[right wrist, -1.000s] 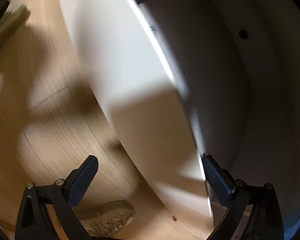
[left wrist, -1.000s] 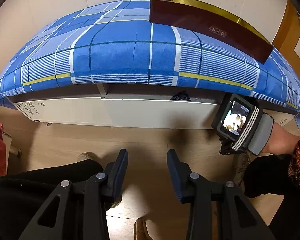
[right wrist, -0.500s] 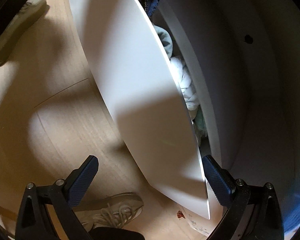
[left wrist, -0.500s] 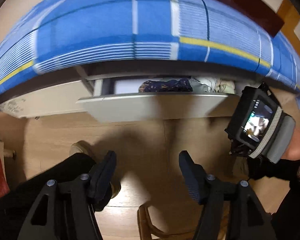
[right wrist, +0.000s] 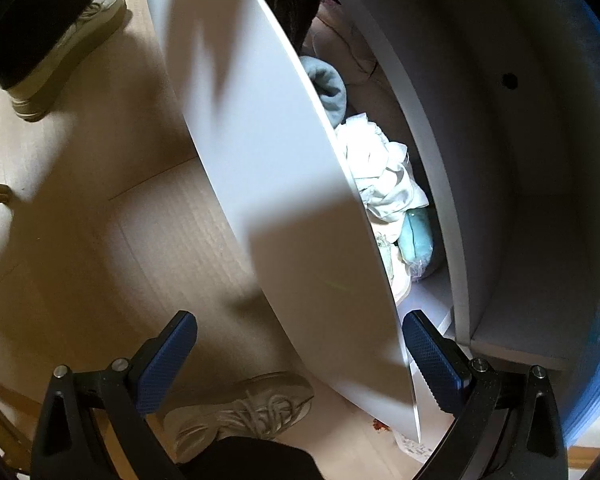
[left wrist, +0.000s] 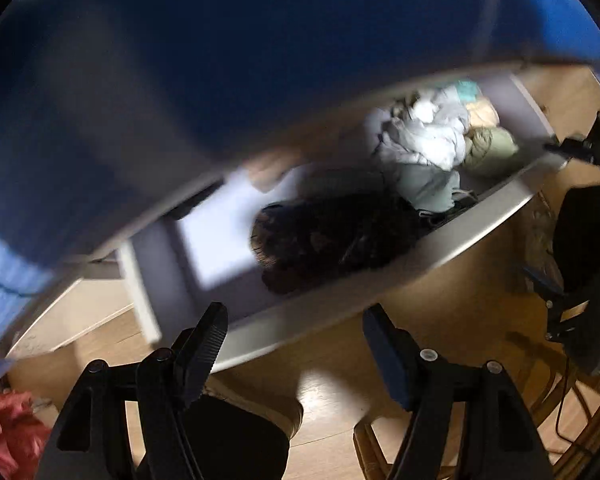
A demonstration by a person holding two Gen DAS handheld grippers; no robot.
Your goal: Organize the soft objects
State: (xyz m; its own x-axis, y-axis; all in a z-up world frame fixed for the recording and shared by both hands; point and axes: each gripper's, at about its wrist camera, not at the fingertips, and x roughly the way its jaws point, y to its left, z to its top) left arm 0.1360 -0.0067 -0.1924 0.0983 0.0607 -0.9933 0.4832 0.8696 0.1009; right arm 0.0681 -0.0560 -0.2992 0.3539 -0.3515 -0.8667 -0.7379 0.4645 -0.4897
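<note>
White board forms the front panel of a pulled-out drawer under a bed draped in a blue checked sheet, and the soft things to be sorted lie inside it. In the left wrist view a dark patterned garment sits mid-drawer against the front panel, a crumpled white cloth lies beyond it, and a pale olive bundle fills the far corner; the drawer floor to the left of the dark garment is bare. The right wrist view shows a light blue roll and a teal piece tucked along the panel.

Left gripper points down over the front edge, its jaws opening with nothing between them. Right gripper straddles the end of the front panel, one finger outside and one inside; its jaws are spread and the pads seem clear of the board, so it holds nothing.

The step in hand looks like a reach for the first garment. To do it well, the left jaws should be fully spread before they go down, come in clear of the panel edge, and sink into the bulk of the dark garment rather than pinch a loose fold, so the whole piece lifts together. The picture is blurred, so slowing before contact would help. The right gripper would do best to keep the drawer from sliding
</note>
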